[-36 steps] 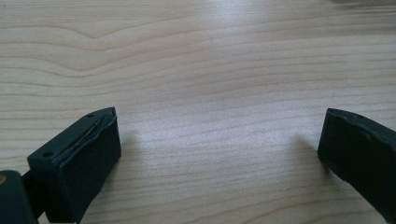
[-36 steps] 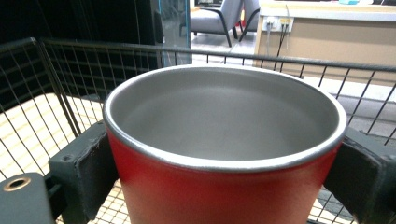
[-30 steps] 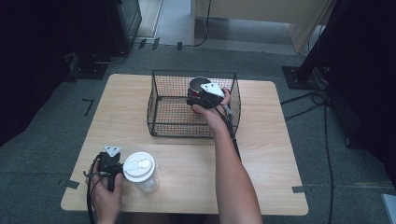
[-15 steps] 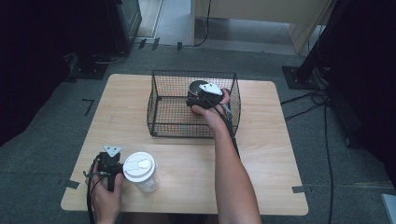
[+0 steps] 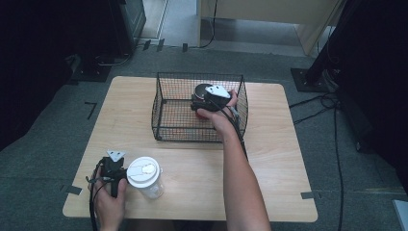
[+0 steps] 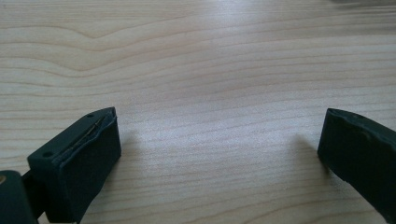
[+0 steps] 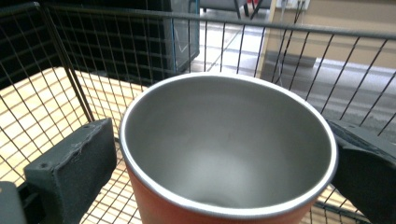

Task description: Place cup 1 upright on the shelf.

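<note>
The red cup (image 7: 229,154) with its steel lining stands upright inside the wire basket (image 5: 166,108), toward the basket's 2 o'clock corner. Your right claw (image 5: 204,103) straddles it; the jaws have just been opening, and a gap shows at the left pad. At the bench's (image 5: 279,159) 7 o'clock, your left claw (image 6: 219,154) rests spread wide over bare wood, just beside a lidded clear cup (image 5: 144,175).
</note>
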`<control>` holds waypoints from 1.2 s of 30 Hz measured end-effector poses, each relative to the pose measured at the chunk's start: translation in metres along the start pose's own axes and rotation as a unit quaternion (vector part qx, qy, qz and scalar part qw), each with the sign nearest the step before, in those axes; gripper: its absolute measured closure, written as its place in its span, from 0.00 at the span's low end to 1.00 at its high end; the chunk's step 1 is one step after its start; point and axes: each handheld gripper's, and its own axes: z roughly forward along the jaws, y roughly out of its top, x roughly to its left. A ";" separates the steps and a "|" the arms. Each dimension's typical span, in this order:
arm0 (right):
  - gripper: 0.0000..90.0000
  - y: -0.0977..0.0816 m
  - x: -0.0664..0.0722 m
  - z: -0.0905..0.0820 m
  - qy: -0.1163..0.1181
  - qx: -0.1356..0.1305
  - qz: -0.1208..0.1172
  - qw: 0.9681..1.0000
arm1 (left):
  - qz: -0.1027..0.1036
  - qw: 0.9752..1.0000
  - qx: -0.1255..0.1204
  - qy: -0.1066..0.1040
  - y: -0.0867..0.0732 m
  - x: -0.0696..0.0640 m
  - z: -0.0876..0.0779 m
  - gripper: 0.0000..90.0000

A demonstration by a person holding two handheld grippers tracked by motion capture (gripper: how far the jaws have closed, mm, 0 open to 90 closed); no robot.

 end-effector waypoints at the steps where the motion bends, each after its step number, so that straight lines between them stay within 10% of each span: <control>1: 0.00 0.002 -0.001 -0.001 0.001 -0.006 0.002 1.000 | 0.000 1.000 0.000 0.000 0.000 0.000 0.000 0.00; 18: 0.00 0.042 0.007 -0.037 0.021 -0.074 0.005 0.997 | 0.000 1.000 0.000 0.000 0.000 0.000 0.000 0.00; 36: 0.00 0.024 0.028 -0.094 0.043 -0.074 -0.026 0.996 | -0.001 1.000 -0.001 0.000 0.000 0.000 0.000 0.00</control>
